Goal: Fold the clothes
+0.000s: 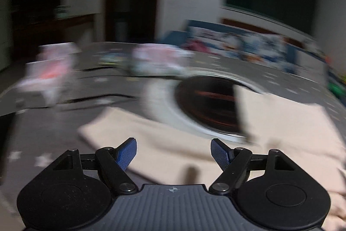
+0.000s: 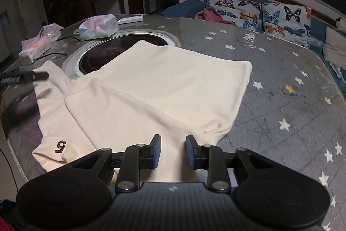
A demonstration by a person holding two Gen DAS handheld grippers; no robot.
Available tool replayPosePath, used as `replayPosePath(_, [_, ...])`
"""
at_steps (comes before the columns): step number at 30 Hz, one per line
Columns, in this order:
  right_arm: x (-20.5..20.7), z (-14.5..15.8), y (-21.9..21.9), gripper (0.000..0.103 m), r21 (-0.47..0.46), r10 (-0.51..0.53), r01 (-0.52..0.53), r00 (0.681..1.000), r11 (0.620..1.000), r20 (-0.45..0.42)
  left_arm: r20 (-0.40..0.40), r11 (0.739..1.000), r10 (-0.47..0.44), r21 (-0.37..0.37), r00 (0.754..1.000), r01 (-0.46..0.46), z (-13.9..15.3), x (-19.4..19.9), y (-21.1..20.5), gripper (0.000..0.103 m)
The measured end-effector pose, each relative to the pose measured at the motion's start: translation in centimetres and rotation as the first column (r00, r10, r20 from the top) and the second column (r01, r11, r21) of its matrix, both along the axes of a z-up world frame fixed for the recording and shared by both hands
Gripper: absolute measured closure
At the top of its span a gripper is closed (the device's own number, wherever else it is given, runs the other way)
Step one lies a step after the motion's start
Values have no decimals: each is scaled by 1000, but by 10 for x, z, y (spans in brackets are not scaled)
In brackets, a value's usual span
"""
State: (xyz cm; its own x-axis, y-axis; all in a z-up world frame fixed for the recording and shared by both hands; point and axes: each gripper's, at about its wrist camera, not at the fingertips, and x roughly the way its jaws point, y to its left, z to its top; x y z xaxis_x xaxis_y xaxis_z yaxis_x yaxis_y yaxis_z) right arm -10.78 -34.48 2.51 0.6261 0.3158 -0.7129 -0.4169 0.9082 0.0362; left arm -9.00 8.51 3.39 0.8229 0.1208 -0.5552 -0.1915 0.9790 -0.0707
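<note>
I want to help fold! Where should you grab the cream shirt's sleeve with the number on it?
Probably pinch the cream shirt's numbered sleeve at its cuff edge, coming from the table's near left side. That sleeve lies flat and sticks out past the folded body, so its hem is free.

The whole left wrist view is smeared: the packets (image 1: 160,57) beyond the left claw (image 1: 174,153) are unreadable. The cream garment (image 2: 164,83) hides part of the bench's round burner (image 2: 103,53).

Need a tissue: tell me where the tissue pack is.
Right wrist view, upper left: the tissue pack lies on the table, just behind the round cooktop.
</note>
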Motion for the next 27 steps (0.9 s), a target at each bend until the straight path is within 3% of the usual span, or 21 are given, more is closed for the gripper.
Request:
replayPosePath(6, [-3,0,6,78,-4,12,-12,1000,1000,-1,-26,965,263,17,964,-263,-12,13,50,26])
replayPosePath(9, [-3,1,7,78,-10,12,-12,1000,1000,-1,-46,950,309,-25,950,-310,-18,19,65,27])
replayPosePath(13, [-4,1,7,78,-15,4,-4,1000,1000,0,-44,944,327,-34,944,-329,-24,23,72,39])
replayPosePath(14, [-4,1,7,78,-15,3,-3,1000,1000,0,-41,946,320,-42,947,-321,-23,23,72,43])
replayPosePath(16, [-4,2,6,78,-17,1,-1,1000,1000,3,-36,951,304,-56,952,-305,-21,24,71,72])
replayPosePath(19, [-4,3,5,78,-14,-3,3,1000,1000,9,-27,956,280,-78,960,-281,-19,25,70,95])
replayPosePath(24, [-7,7,2,78,-2,-7,7,1000,1000,28,72,982,132,-147,989,-121,16,11,38,97])
replayPosePath(27, [-8,9,-1,78,10,-13,13,999,1000,39,166,985,0,-170,986,29,45,0,4,97])
